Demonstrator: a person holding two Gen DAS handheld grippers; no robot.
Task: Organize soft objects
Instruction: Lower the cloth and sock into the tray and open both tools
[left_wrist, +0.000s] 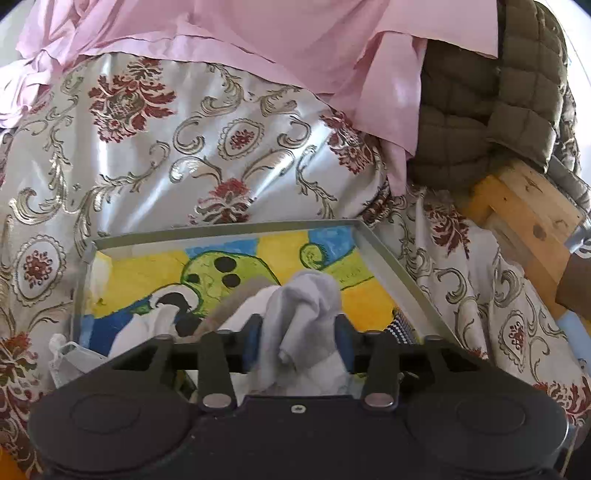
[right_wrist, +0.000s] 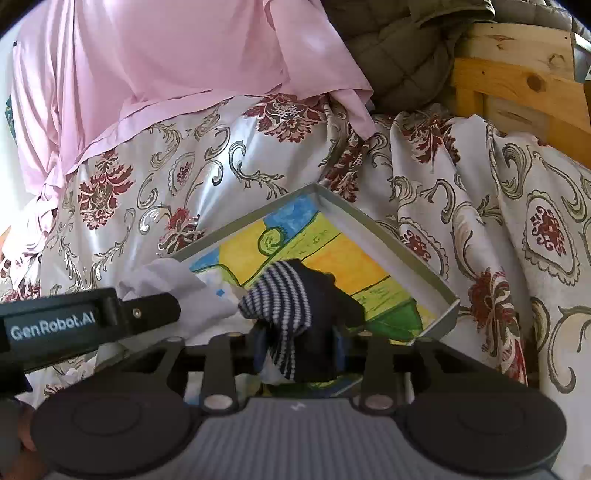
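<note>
Left tongs pinch a white sock above the tray; right tongs apparently clamp a striped sock.

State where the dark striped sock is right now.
In the right wrist view, the dark striped sock is pinched in the right tool, low centre, over the painted tray's near end, right of the white cloth.

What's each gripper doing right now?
Left gripper: shut on the crumpled white fabric sock.
Right gripper: shut on the navy-and-white striped knit sock.
</note>
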